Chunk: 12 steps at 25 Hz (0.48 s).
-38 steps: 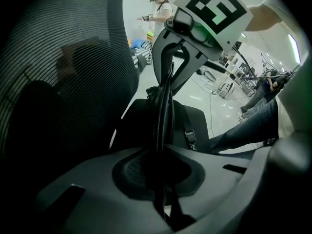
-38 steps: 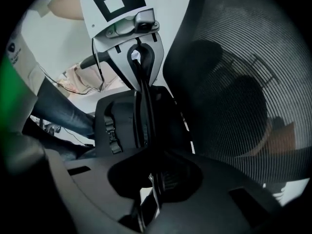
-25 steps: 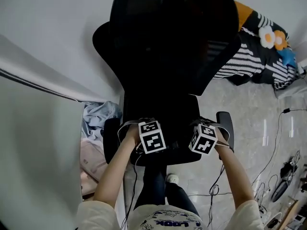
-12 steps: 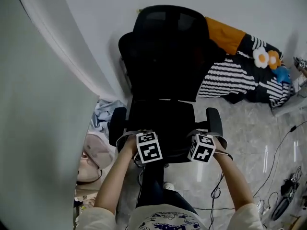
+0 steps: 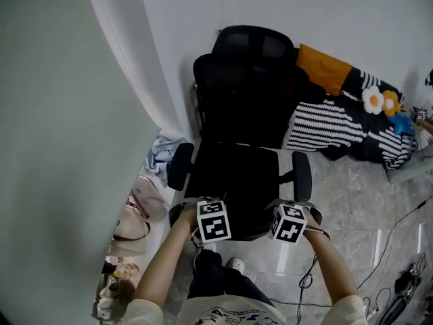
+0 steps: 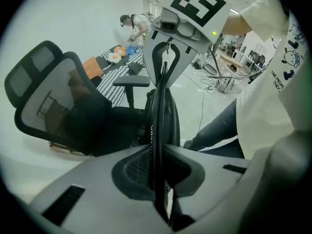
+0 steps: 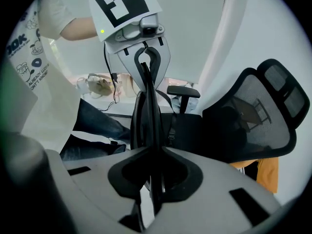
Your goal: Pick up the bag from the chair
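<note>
Nearest, at the bottom of the head view, the person's legs (image 5: 218,279) and one shoe (image 5: 237,267) stand on the floor (image 5: 352,208), right in front of the chair (image 5: 245,93). Both arms reach forward. The two marker cubes sit over the front edge of the seat (image 5: 233,178), low in the middle of the frame.

The left gripper (image 6: 159,101) has its jaws pressed together with no gap showing, and the right gripper (image 7: 147,101) is the same. The two point tip to tip at each other. Whether anything thin is caught in either, I cannot make out.

The bag (image 7: 171,126) is black on a black seat. All I can pick out is a strap with a buckle at the seat's front, just past the right gripper's tips.

An armrest (image 5: 180,166) stands at each side of the seat. At the left of the frame, the strip between the chair and the curtain (image 5: 128,73) is packed with clutter (image 5: 139,215), clothes and bags lying right up to the chair's base. To the right, bare tile runs out to cables (image 5: 398,302) and gear by the lower right edge.

Farthest, the chair's back stands close to the wall (image 5: 352,12). A striped blanket (image 5: 331,124) with flower shapes lies along the wall's foot at the upper right, meeting the chair's back in the frame.
</note>
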Motion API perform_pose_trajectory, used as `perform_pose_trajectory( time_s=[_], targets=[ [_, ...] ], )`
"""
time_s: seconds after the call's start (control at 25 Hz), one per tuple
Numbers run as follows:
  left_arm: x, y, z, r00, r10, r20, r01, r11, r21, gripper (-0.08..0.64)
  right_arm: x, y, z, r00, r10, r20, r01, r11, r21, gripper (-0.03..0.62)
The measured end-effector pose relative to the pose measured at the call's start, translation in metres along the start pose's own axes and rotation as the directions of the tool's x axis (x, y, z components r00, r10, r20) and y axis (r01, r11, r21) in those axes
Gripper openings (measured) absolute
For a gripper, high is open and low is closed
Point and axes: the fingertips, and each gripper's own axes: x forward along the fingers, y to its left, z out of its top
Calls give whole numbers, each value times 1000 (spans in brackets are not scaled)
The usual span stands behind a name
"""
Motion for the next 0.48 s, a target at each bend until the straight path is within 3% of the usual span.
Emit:
perform_pose_trajectory(
  time_s=[0.32,0.48],
  targets=[
    [-15,-56,-22,1000,-22,8,21,999,32,35,-12,56,14,1000,-14,3,14,1000,-11,55],
    [-33,-80,-29,1000,1,13,-1,999,49,34,-27,83,24,999,-45,2,45,999,7,54]
  ],
)
